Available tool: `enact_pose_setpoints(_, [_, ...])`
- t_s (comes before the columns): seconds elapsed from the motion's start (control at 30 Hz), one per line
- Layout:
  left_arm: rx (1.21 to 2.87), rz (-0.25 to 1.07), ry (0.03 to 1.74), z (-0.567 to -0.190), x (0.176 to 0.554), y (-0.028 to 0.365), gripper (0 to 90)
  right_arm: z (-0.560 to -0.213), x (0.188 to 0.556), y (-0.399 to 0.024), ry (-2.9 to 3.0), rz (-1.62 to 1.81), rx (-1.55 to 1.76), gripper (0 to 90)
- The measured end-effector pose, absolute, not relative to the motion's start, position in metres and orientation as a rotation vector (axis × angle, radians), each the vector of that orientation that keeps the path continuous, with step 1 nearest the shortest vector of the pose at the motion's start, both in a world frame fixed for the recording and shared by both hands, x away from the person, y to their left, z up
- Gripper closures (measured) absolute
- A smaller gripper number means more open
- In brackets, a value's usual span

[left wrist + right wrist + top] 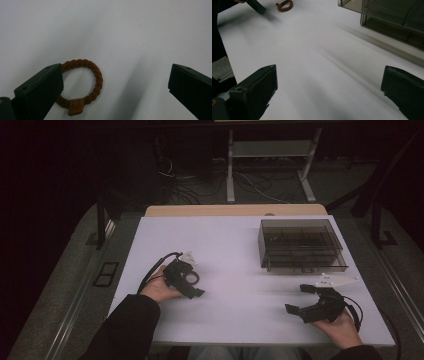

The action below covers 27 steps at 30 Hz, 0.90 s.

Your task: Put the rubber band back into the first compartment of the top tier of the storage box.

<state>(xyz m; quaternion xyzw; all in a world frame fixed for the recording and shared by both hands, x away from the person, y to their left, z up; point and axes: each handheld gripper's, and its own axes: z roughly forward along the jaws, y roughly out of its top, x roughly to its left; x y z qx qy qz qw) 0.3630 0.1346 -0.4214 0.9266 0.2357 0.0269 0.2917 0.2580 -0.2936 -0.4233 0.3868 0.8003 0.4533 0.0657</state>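
Closing in on a braided brown hair tie (82,85), the left gripper (115,82) is hanging over the white table (235,270) with its jaws spread wide. In the left gripper view the tie is lying flat on the table, its little square tag turned toward the camera, and one jaw is covering the loop's edge while the other is standing well apart, over bare table. In the high view the tie (192,279) is sitting just beside the left gripper (190,287), toward the table's middle.

To do this pick well, the person is probably needing to shift the gripper sideways so that one strand of the loop lies between the jaws, not under one of them. Coming down until the tips nearly touch the table seems wise, since the tie is thin and lies flat. Pinching across the braid beside the tag, rather than on the tag, is likely giving the firmer hold.

Meanwhile the right gripper (305,300) is resting low near the table's front right, jaws wide and holding nothing. A smoky transparent compartment box (300,245) is standing behind it, well apart from the tie, and may be where the tie is going.
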Motion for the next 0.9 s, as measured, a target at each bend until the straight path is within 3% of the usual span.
enact_pose_setpoints(0.2, [2.511,0.064,0.609,-0.4249,0.3633,0.1322,0.0,-0.4236,0.2581,-0.2934,2.415,1.367,1.166,0.4])
enact_pose_setpoints(0.9, [2.504,0.035,0.595,-0.4260,0.3713,0.1406,31.6,-0.4239,0.2581,-0.2933,2.418,1.366,1.164,0.4])
